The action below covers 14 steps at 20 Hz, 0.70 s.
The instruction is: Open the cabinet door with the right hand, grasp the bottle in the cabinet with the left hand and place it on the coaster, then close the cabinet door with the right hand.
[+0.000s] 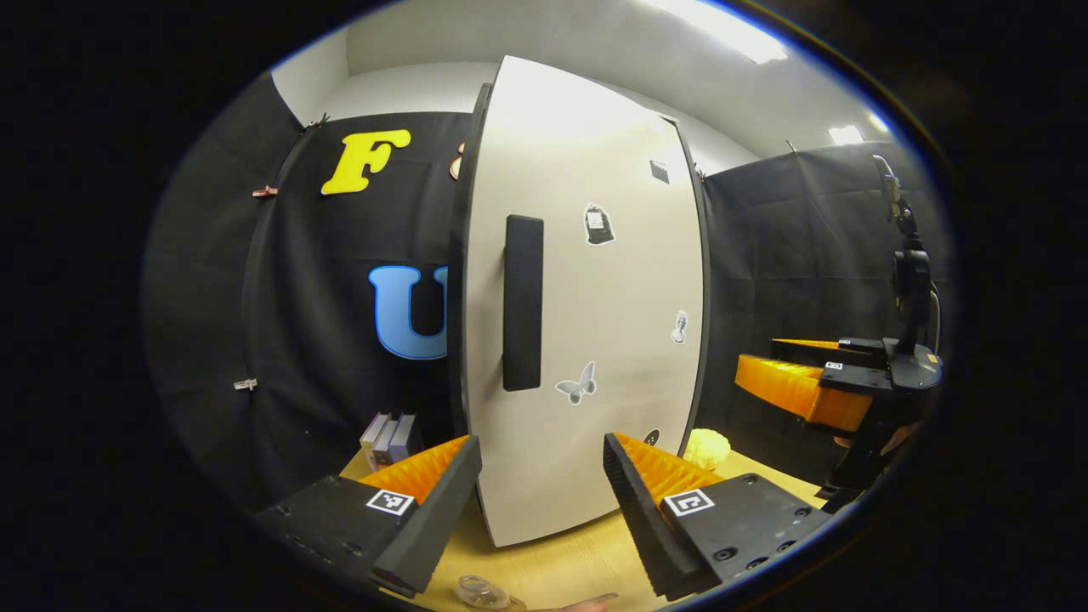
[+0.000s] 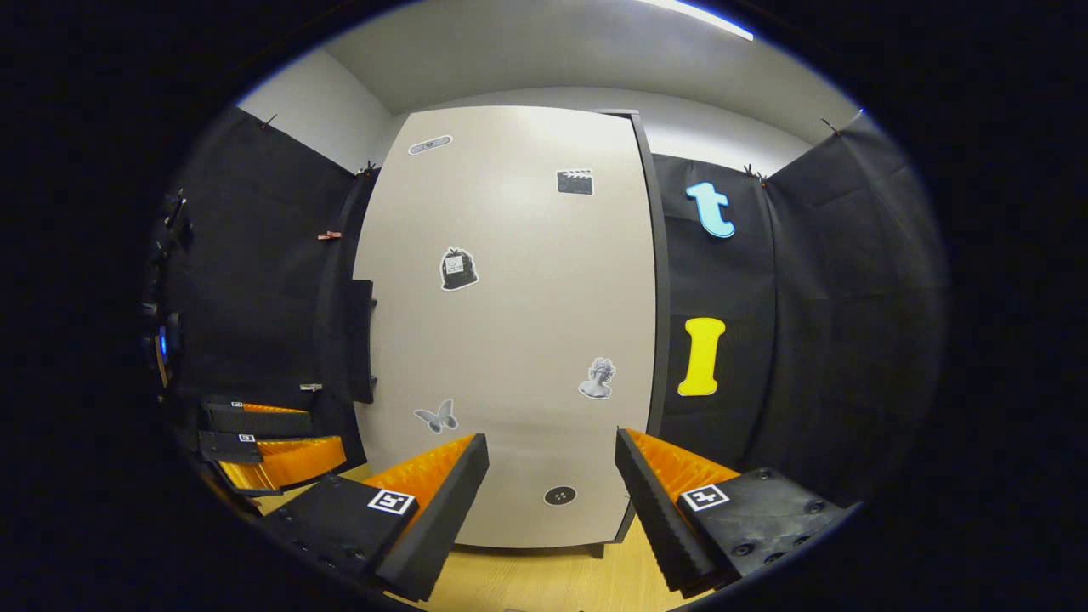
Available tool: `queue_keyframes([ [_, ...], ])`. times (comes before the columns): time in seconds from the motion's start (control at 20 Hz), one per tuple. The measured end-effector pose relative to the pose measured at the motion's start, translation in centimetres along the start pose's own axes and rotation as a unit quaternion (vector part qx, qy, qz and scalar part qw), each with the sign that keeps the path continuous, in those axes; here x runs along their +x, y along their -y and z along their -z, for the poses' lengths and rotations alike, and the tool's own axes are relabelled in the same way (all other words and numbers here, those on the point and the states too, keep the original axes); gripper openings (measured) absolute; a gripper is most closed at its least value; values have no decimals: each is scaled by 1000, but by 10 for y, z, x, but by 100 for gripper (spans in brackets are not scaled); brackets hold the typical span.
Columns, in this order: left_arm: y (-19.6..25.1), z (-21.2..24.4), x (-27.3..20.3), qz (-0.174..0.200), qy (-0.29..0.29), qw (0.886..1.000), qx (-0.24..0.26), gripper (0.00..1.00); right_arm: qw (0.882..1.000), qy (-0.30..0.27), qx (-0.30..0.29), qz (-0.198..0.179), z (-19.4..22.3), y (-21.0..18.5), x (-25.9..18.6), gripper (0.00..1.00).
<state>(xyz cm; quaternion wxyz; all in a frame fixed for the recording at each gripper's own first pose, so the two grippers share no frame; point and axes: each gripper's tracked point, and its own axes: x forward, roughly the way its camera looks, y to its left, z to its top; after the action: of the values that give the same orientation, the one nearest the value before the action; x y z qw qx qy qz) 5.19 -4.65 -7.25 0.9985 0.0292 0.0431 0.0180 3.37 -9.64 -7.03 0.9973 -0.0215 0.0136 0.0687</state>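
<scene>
Left gripper view looks straight at the cabinet door [image 1: 595, 323], a pale panel that stands shut and fills the middle of the frame. A tall black handle [image 1: 523, 302] runs upright near the door's 9 o'clock edge, and small stickers dot the panel, among them a butterfly [image 1: 578, 382] toward 5 o'clock of the handle. The left gripper [image 1: 542, 501] sits at 6 o'clock with its jaws spread wide and nothing between them; its orange and black fingers [image 1: 425, 510] frame the lower part of the door. Below them lies the wooden tabletop [image 1: 552, 569], and on it at 6 o'clock rests a clear round coaster [image 1: 480, 591]. A few small boxes [image 1: 389, 438] stand at 8 o'clock beside the cabinet, and a pale yellow knobbly object [image 1: 707, 448] sits at 4 o'clock by the door's far edge. At 3 o'clock the right gripper [image 1: 799, 382] hangs in the air, well apart from the door.

Right gripper view faces the same closed door, with the handle [image 2: 361, 340] at 9 o'clock. The right gripper [image 2: 551, 501] at 6 o'clock is wide open and empty, near the door but not touching it. The bottle is hidden behind the shut door.
</scene>
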Motion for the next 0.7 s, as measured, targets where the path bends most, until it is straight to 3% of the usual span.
queue_keyframes([
  [0.7, 11, -29, 0, 22, 46, 999, 9, 92, 1000, -7, 3, 9, 3, 3, 0, 97],
])
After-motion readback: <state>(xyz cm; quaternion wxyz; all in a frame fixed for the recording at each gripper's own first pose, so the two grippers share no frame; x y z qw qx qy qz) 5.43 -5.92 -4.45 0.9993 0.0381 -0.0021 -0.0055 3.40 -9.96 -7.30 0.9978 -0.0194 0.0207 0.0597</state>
